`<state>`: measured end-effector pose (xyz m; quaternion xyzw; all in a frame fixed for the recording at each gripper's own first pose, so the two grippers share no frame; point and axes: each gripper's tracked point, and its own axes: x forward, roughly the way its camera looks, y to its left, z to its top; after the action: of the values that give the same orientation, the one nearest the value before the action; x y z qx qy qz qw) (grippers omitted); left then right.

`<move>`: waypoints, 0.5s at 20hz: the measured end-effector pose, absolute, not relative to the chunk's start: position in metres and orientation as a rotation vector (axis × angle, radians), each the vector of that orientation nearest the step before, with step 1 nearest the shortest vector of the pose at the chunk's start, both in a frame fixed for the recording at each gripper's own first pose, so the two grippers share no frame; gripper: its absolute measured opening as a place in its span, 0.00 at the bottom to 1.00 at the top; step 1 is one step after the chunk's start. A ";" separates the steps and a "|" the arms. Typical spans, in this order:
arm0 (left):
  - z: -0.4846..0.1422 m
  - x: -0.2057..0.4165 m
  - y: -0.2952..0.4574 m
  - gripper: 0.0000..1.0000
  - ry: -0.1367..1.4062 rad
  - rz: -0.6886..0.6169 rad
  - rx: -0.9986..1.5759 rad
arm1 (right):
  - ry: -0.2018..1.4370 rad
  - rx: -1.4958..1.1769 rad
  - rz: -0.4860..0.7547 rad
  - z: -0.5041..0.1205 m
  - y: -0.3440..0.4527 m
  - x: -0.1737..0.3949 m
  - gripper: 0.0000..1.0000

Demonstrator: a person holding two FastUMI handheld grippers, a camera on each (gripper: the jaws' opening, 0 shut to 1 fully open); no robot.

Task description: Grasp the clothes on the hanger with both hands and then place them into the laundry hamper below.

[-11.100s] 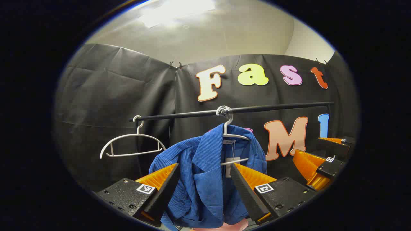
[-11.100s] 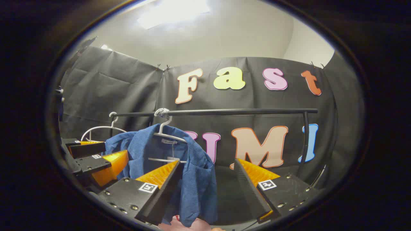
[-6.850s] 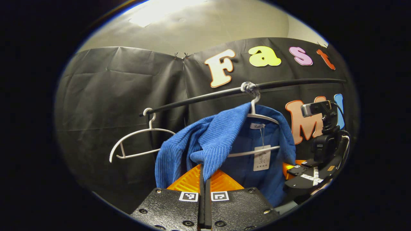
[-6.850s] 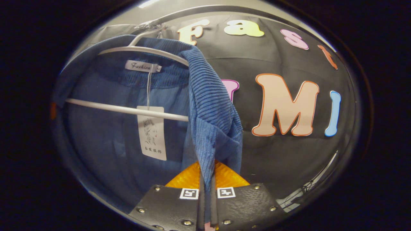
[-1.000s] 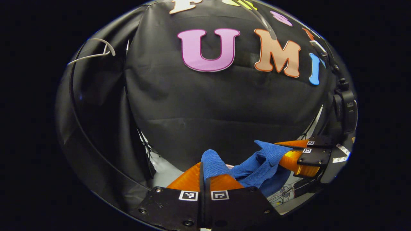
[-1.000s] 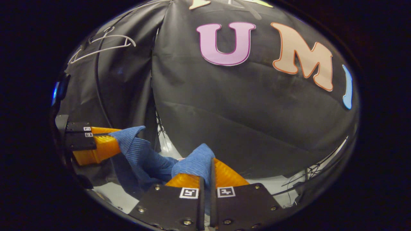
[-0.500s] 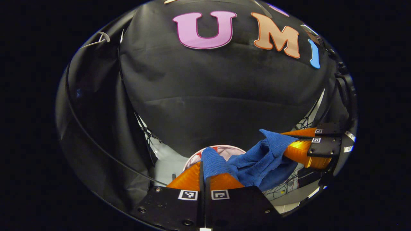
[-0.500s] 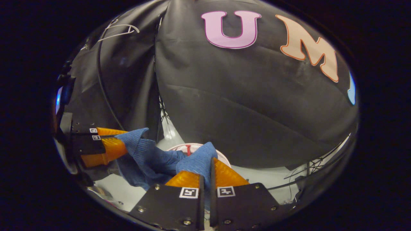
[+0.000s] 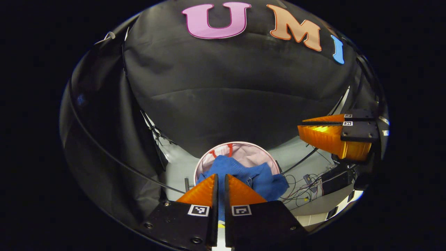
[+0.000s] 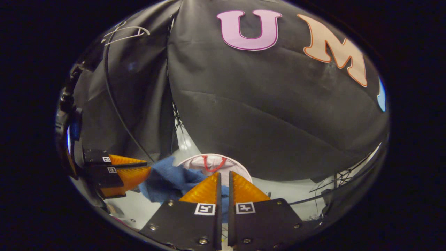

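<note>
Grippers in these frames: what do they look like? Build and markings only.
The left gripper and right gripper are built alike. Each has two wedge-shaped fingers with ribbed faces, mounted on black textured plates fastened with round-headed screws. Each plate has a small square black-and-white marker near the finger base. No hand or sleeve can be made out.

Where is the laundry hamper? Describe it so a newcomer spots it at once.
Follow the black cloth wall down to the pale floor. There stands the laundry hamper: round, pale pink, red handles inside its rim, with the blue garment draped across its mouth.
</note>
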<state>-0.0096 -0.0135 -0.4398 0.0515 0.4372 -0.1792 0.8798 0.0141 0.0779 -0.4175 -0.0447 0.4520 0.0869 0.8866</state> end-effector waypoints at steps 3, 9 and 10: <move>-0.434 -0.003 -0.019 0.09 0.893 -0.383 0.118 | 0.943 -0.092 0.184 -0.417 0.077 0.012 0.07; -0.421 0.003 -0.024 0.09 0.862 -0.385 0.107 | 0.931 -0.093 0.194 -0.414 0.080 0.014 0.07; -0.416 0.004 -0.023 0.09 0.851 -0.384 0.102 | 0.925 -0.093 0.194 -0.413 0.080 0.016 0.07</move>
<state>0.0041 -0.0234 -0.4165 0.0493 0.4099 -0.1850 0.8918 0.0156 0.0795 -0.4130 -0.0448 0.4452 0.0936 0.8894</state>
